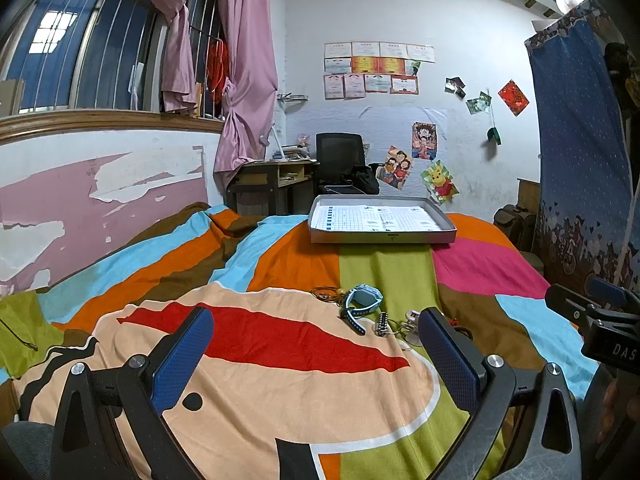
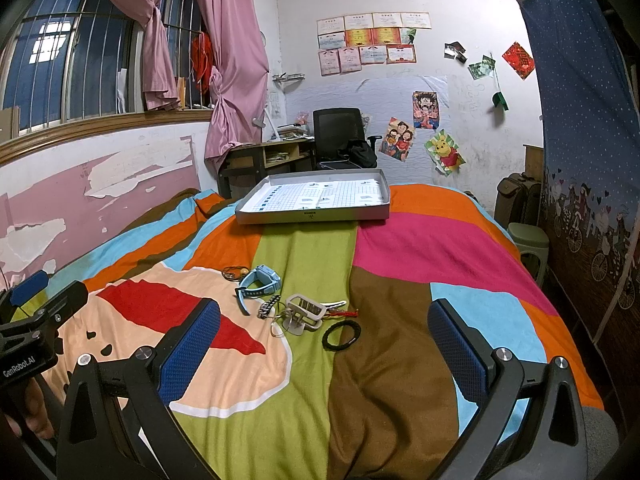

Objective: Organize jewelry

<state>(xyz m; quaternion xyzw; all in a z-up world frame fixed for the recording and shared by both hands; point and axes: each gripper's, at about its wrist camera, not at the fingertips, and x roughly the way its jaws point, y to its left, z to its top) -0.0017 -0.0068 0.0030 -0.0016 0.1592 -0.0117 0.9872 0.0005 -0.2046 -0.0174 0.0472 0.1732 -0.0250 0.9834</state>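
Small items lie in a cluster on the striped bedspread: a light blue watch (image 2: 258,282) (image 1: 360,300), a beaded bracelet (image 2: 269,304) (image 1: 382,323), a white clip-like piece on a key ring (image 2: 304,312) (image 1: 412,318), a black hair tie (image 2: 342,335), a red cord (image 2: 346,314) and a thin brown cord (image 2: 232,271) (image 1: 326,292). A grey shallow tray (image 2: 312,216) (image 1: 382,236) lined with grid paper sits farther back. My left gripper (image 1: 316,344) hovers open just before the cluster. My right gripper (image 2: 324,344) is open, empty, nearer than the hair tie.
The bed runs along a peeling pink and white wall (image 1: 80,192) on the left. A desk (image 2: 264,156) and black chair (image 2: 340,136) stand beyond the bed. A green stool (image 2: 528,240) and blue curtain (image 2: 580,120) are at the right.
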